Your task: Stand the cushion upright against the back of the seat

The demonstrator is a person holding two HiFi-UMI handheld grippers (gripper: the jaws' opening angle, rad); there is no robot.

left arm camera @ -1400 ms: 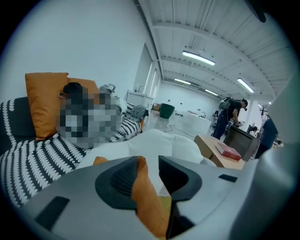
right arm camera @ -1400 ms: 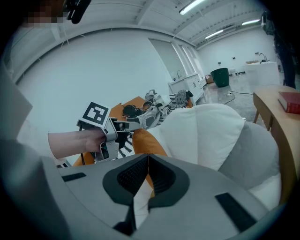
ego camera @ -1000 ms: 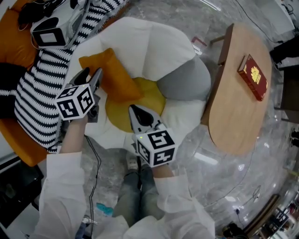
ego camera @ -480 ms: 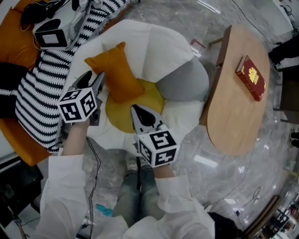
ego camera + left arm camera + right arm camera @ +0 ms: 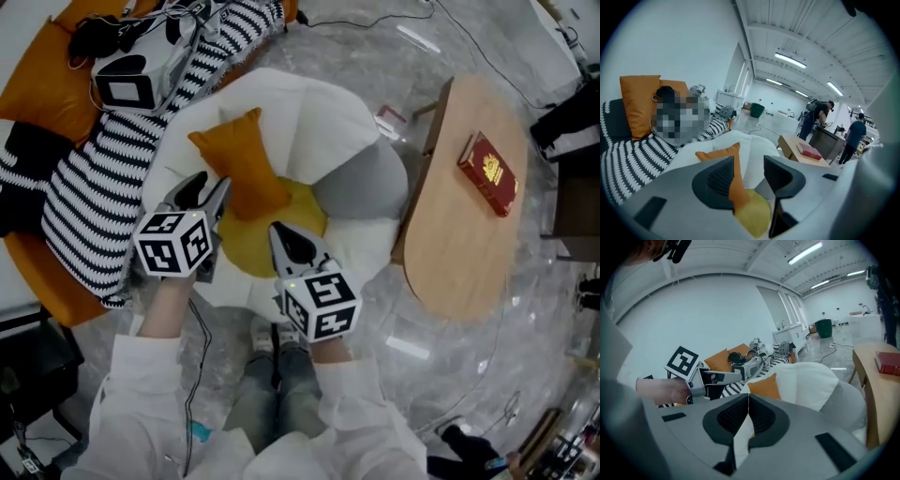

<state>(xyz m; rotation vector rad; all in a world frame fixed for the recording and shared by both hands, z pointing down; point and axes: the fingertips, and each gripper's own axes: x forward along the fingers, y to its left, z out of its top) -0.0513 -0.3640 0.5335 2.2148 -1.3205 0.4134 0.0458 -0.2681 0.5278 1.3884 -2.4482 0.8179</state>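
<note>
The orange cushion [image 5: 242, 164] stands on edge, leaning against the white back [image 5: 309, 112] of the flower-shaped seat, its lower end on the yellow seat pad [image 5: 272, 239]. My left gripper [image 5: 208, 186] is open just short of the cushion's lower left edge, its pads clear of it. In the left gripper view, the cushion [image 5: 717, 153] shows through the gap of the left gripper [image 5: 749, 164]. My right gripper [image 5: 279, 230] hovers over the yellow pad, shut with nothing in it. In the right gripper view, the cushion [image 5: 765, 386] sits beyond the right gripper [image 5: 748, 397].
A grey cushion [image 5: 361, 178] lies on the seat's right side. A wooden table [image 5: 469, 234] with a red book [image 5: 487, 173] stands to the right. Left of the seat, a striped blanket [image 5: 103, 178] and a device [image 5: 131, 80] lie on an orange sofa. People [image 5: 858, 133] stand far off.
Both grippers have risen and drawn back toward me. The left one has come away from the cushion, which now stands more upright against the seat back.
</note>
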